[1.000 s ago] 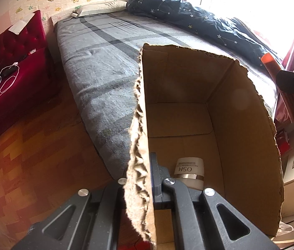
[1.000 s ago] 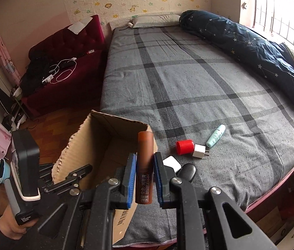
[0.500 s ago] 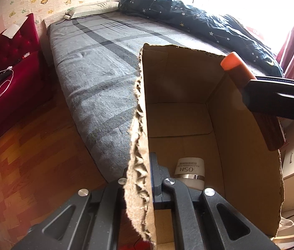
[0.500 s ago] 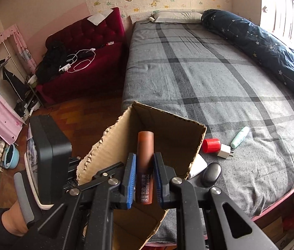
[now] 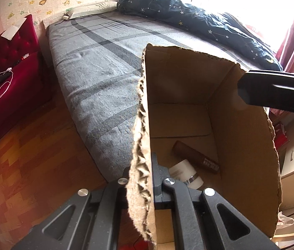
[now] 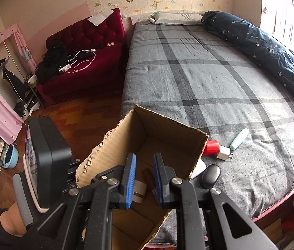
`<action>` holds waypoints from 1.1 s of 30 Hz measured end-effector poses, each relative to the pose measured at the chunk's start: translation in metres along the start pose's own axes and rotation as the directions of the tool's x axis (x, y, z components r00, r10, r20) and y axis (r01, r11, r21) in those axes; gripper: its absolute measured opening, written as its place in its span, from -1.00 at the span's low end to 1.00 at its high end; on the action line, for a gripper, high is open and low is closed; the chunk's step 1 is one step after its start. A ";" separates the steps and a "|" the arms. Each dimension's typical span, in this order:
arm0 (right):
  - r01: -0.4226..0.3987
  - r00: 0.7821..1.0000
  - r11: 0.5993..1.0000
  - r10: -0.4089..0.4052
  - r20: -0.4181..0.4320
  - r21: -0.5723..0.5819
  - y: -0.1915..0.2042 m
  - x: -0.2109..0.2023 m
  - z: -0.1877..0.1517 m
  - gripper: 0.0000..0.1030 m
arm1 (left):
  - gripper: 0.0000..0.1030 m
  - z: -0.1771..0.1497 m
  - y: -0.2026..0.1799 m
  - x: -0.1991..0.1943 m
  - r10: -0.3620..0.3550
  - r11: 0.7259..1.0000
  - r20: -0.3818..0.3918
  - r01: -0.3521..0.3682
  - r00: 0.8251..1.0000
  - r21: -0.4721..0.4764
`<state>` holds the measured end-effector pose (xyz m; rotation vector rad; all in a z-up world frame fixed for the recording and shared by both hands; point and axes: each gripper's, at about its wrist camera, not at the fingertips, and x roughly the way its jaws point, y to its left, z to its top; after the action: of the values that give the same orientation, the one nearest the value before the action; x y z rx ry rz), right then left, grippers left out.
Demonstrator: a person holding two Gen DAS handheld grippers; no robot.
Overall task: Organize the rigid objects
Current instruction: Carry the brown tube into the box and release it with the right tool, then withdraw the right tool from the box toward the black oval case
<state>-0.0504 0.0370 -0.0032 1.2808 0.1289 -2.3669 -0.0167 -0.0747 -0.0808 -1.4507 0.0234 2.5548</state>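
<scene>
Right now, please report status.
Left gripper shut on cardboard box wall. Right gripper just opened, empty. Brown tube lies inside box. Nothing blocking.

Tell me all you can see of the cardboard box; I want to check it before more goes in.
The cardboard box is plain brown corrugated board, open-topped, with ragged torn rims. Its near wall is pinched in the left tongs, shut on it. It sits at the bed's edge. Inside lie a brown tube on its side and a white jar. The right tongs hang open above it, touching nothing.
</scene>
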 end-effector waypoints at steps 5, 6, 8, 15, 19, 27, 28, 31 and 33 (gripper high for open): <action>0.033 0.998 0.999 -0.035 0.056 0.043 -0.006 -0.009 0.001 0.73 | -0.91 0.000 0.001 -0.001 0.000 1.000 0.006 0.000 1.000 -0.006; 0.037 0.997 0.998 -0.040 0.063 0.048 -0.007 -0.011 0.002 0.77 | -0.91 0.000 0.002 -0.001 0.000 1.000 0.004 0.000 1.000 -0.008; 0.072 0.995 0.996 -0.075 0.063 0.052 -0.009 -0.012 0.005 0.81 | -0.91 0.000 0.004 0.000 -0.001 1.000 0.004 0.001 1.000 -0.011; 0.117 0.992 0.991 -0.120 0.046 0.065 -0.017 -0.008 0.006 0.99 | -0.91 0.000 0.003 -0.003 -0.006 1.000 0.006 0.006 1.000 -0.011; 0.120 0.991 0.990 -0.123 0.043 0.069 -0.020 -0.007 0.004 0.99 | -0.91 0.001 0.003 -0.003 -0.004 1.000 0.007 0.004 1.000 -0.011; 0.116 0.992 0.991 -0.120 0.047 0.063 -0.021 -0.006 0.004 0.99 | -0.91 0.004 0.005 -0.002 -0.003 1.000 0.007 0.004 1.000 -0.012; 0.116 0.992 0.991 -0.119 0.048 0.063 -0.021 -0.006 0.003 0.99 | -0.91 0.004 0.005 -0.002 -0.004 1.000 0.006 0.004 1.000 -0.012; 0.112 0.992 0.992 -0.116 0.050 0.064 -0.022 -0.007 0.004 0.99 | -0.91 0.004 0.005 -0.001 -0.003 1.000 0.006 0.003 1.000 -0.011; 0.116 0.991 0.991 -0.119 0.053 0.064 -0.023 -0.007 0.004 0.99 | -0.91 0.004 0.005 -0.001 -0.003 1.000 0.006 0.003 1.000 -0.012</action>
<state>-0.0595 0.0586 0.0019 1.2640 0.1181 -2.5233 -0.0207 -0.0791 -0.0780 -1.4469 0.0050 2.5613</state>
